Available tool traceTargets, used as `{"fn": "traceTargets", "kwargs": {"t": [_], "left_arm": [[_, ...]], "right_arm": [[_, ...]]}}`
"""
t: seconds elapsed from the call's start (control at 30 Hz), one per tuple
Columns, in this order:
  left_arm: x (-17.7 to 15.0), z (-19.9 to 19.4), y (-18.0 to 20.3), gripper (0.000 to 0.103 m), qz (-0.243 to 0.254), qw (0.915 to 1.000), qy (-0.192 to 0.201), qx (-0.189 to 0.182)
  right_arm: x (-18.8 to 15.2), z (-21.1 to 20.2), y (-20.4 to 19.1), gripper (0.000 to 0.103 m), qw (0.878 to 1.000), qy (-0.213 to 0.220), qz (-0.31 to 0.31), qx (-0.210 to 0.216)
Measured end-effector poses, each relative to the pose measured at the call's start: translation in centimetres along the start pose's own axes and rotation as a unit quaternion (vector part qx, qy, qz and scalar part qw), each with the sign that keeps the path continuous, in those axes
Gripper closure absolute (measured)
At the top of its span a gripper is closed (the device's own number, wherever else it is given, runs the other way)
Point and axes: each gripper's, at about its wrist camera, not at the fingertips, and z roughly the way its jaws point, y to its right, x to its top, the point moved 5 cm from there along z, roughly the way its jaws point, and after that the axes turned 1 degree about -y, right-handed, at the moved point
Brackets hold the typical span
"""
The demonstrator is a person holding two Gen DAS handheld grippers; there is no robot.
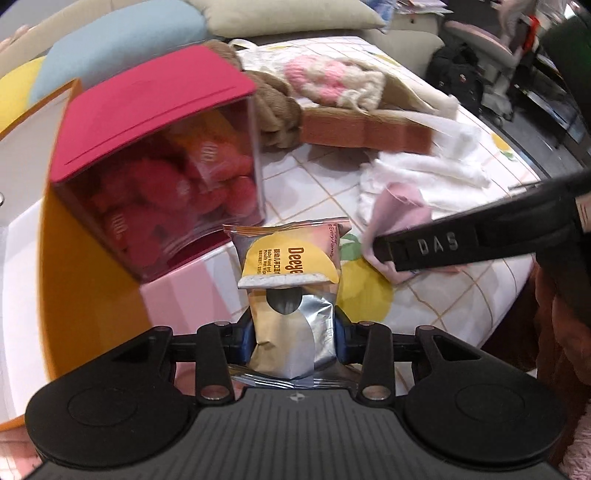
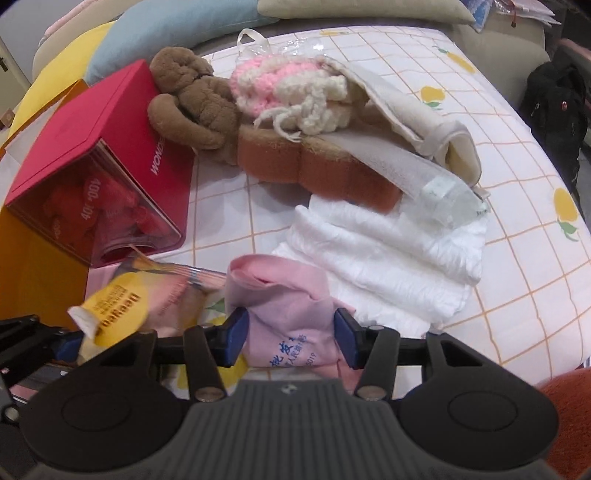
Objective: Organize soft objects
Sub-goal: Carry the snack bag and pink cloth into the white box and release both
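My left gripper (image 1: 293, 338) is shut on a yellow and silver wet wipes pack (image 1: 291, 280), held above the tablecloth next to a red box (image 1: 155, 147) of red plush pieces. My right gripper (image 2: 291, 338) is shut on a folded pink cloth (image 2: 288, 306); it also shows in the left wrist view (image 1: 391, 254) as a black arm on the pink cloth (image 1: 399, 206). The wipes pack shows in the right wrist view (image 2: 122, 306) at lower left. A white cloth (image 2: 388, 258), a brown plush toy (image 2: 195, 107), a pink and cream knitted piece (image 2: 291, 88) and a brown sponge (image 2: 314, 162) lie behind.
An orange box (image 1: 88, 280) with a white inside stands at the left, with the red box (image 2: 92, 147) resting on it. Blue, yellow and beige cushions (image 2: 177, 26) line the back. A beige cloth bag (image 2: 424, 122) lies over the sponge. A black backpack (image 2: 554, 99) sits off the right edge.
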Motion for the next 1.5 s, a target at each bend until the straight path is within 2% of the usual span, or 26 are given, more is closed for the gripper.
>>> {"fn": "traceTargets", "kwargs": {"t": [0.03,0.07,0.1,0.2,0.37,0.53,0.77,0.87,1.0,1.13,1.27,1.43,1.5], "left_arm": [[-0.1,-0.1,-0.1,0.058,-0.003,1.0000,0.002,0.001],[-0.1,-0.3,-0.1,0.058,-0.005,1.0000,0.004,0.001],[-0.1,-0.6,-0.1,0.058,-0.008,0.9999,0.006,-0.001],[-0.1,-1.3,0.1,0.058,-0.013,0.9998,0.013,-0.006],[0.0,-3.1,0.3,0.058,-0.022,0.9991,0.033,-0.017],[0.0,-5.7,-0.2,0.058,-0.049,0.9964,0.062,-0.029],[1.1,-11.2,-2.2,0.058,-0.099,0.9857,0.128,-0.046],[1.6,-13.2,-3.8,0.058,-0.118,0.9805,0.153,-0.037],[2.3,-15.3,-6.7,0.058,-0.142,0.9740,0.176,-0.005],[2.5,-16.2,-9.8,0.058,-0.161,0.9697,0.182,0.026],[2.5,-16.2,-12.6,0.058,-0.166,0.9694,0.172,0.056],[3.3,-14.7,-16.4,0.058,-0.169,0.9718,0.143,0.081],[3.6,-13.7,-17.7,0.058,-0.171,0.9722,0.132,0.091]], "right_arm": [[-0.2,0.0,-0.2,0.057,1.000,0.001,-0.009,-0.005],[-0.3,0.1,-0.5,0.075,1.000,-0.001,-0.019,-0.009],[-0.5,0.2,-0.8,0.084,0.999,-0.005,-0.029,-0.012],[-0.8,-0.2,-1.2,0.098,0.999,-0.003,-0.045,-0.017],[-0.8,-2.4,-1.1,0.100,0.999,0.037,-0.031,0.011],[-0.6,-5.7,-1.3,0.100,0.996,0.088,-0.033,0.000],[-0.4,-10.7,-2.7,0.100,0.986,0.157,-0.051,-0.002],[0.3,-12.7,-4.3,0.100,0.981,0.179,-0.067,0.017],[1.7,-14.9,-8.1,0.100,0.970,0.209,-0.108,0.057],[3.4,-16.0,-12.2,0.100,0.958,0.223,-0.146,0.104],[5.3,-16.6,-16.5,0.100,0.947,0.224,-0.182,0.144],[9.4,-16.3,-20.5,0.100,0.944,0.204,-0.187,0.181],[11.1,-15.7,-22.1,0.100,0.945,0.194,-0.188,0.184]]}}
